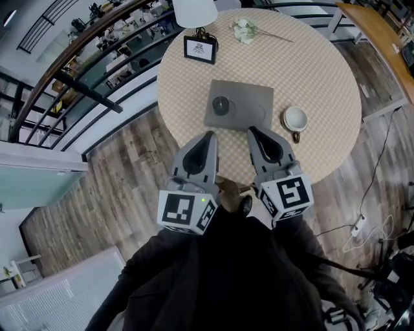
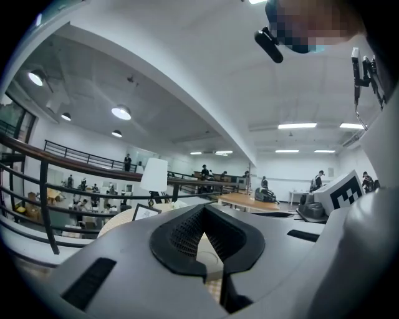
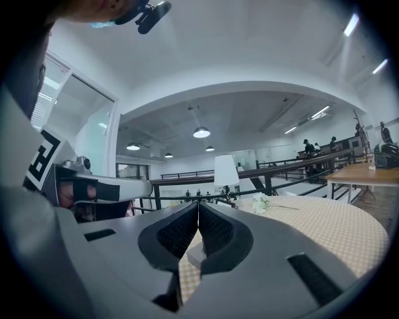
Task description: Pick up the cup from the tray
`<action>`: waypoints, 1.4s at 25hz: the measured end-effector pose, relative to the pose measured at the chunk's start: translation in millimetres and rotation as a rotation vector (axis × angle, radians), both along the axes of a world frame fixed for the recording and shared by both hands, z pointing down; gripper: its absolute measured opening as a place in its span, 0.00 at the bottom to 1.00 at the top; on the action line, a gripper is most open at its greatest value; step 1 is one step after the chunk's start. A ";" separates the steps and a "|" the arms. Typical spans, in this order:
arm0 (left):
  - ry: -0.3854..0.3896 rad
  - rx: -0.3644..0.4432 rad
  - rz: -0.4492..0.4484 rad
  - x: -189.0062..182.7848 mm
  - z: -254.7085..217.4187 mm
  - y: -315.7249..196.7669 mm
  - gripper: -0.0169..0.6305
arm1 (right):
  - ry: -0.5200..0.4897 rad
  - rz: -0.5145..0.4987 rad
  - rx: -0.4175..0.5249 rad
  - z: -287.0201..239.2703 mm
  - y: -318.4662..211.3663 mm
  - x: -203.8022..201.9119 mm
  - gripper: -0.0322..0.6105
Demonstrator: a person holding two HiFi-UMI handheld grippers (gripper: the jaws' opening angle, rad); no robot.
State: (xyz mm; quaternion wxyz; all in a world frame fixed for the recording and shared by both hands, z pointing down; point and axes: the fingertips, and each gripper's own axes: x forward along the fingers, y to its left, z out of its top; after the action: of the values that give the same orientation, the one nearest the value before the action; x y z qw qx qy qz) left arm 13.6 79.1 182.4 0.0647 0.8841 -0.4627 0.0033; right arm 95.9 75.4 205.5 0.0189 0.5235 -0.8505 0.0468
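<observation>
A small dark cup (image 1: 220, 105) stands on the left part of a grey tray (image 1: 252, 98) in the middle of a round table (image 1: 323, 71) with a checked cloth. Both grippers hover side by side over the table's near edge, pointing level toward the tray and short of it. My left gripper (image 1: 208, 136) is shut with nothing in it, its tip just below the tray's near left corner. My right gripper (image 1: 252, 131) is also shut and empty, near the tray's near edge. In the gripper views the pads of the left gripper (image 2: 203, 209) and the right gripper (image 3: 198, 204) meet.
A white cup (image 1: 295, 119) sits on the cloth right of the tray. At the table's far side are a lamp (image 1: 195, 11), a framed picture (image 1: 200, 49) and white flowers (image 1: 244, 30). A railing (image 1: 77, 84) runs along the left; wooden floor surrounds the table.
</observation>
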 end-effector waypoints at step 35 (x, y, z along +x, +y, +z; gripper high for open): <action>-0.059 -0.310 0.133 -65.0 118.7 -131.2 0.03 | 0.145 0.178 -0.348 153.0 -137.4 -59.8 0.44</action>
State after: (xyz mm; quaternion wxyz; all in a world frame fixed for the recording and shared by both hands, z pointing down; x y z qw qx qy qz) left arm -51.4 -52.1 301.1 0.1862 0.8917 -0.3990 0.1049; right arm 36.2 -62.0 358.5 0.1660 0.5875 -0.7763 0.1569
